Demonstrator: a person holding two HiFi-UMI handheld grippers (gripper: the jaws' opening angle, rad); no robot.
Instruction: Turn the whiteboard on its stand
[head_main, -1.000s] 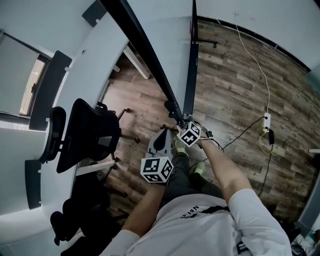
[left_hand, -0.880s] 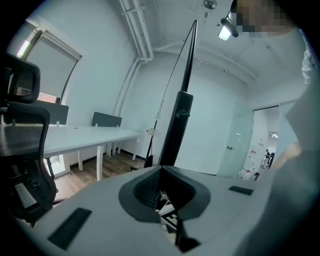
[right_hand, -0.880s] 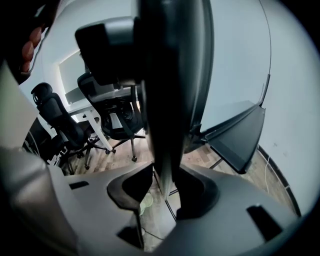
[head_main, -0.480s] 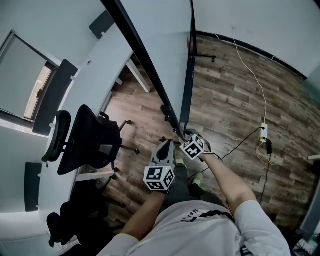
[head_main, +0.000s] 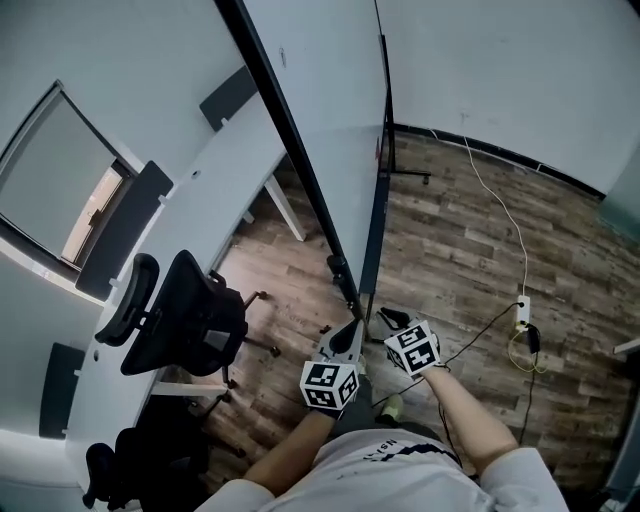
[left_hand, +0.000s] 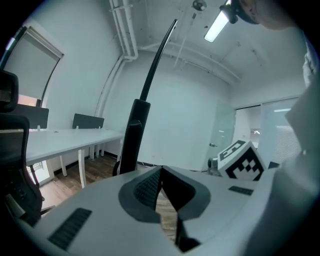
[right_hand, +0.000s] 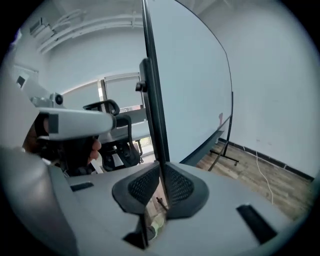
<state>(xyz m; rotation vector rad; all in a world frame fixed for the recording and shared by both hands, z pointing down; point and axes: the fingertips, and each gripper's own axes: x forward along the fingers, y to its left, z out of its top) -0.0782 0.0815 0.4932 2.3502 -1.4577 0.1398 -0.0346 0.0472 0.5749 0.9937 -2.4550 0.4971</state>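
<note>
Black-framed whiteboard (head_main: 330, 120) stands on the wood floor (head_main: 470, 250). In the head view its panel runs from 12 o'clock down to both grippers at centre, with a white table (head_main: 200, 190) at 10 o'clock and an office chair (head_main: 195, 315) at 9 o'clock. Right gripper (right_hand: 161, 167): tongs have just been closing and now pinch the board's thin black edge, which rises straight from between them. Left gripper (left_hand: 161, 170) sits just beside it at 8 o'clock, tongs pressed together on nothing.

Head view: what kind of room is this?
Probably an office: there is a long white desk, a black swivel chair and a big whiteboard on a stand.
</note>
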